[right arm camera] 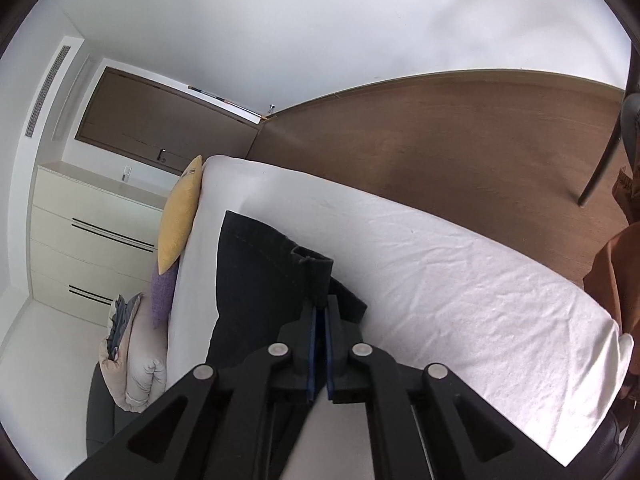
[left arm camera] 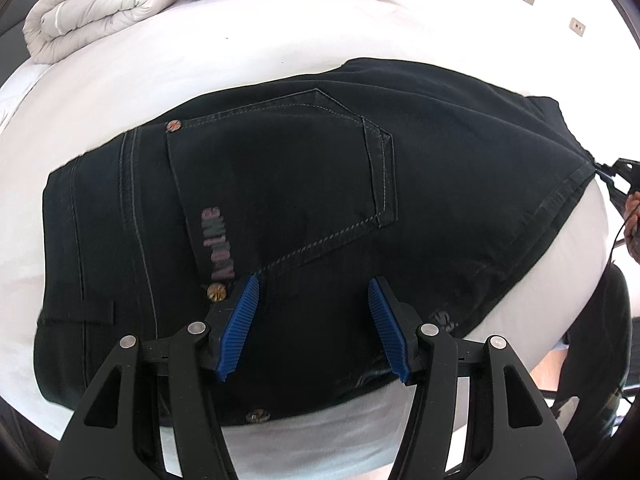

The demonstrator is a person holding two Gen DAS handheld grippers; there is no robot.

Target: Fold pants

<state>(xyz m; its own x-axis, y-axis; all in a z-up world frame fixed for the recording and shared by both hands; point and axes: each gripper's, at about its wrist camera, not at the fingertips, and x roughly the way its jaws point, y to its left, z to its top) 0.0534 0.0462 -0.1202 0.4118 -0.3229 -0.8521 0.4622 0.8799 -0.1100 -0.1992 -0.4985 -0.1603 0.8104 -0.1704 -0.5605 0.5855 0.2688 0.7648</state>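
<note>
The left tool (left arm camera: 312, 328) hovers spread over the dark pants (left arm camera: 280, 184) on the bed (left arm camera: 240, 52); the right tool (right arm camera: 322, 312) pinches their hem.

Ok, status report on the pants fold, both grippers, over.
Left gripper open, hovering over folded black denim pants. Right gripper pinching a pants edge. Nothing in the way on white bedsheet.

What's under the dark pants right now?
The pants lie on the bed's white sheet, which shows all around them. Their edge looks layered near the right gripper, which pinches a corner. Anything beneath the cloth is covered.
</note>
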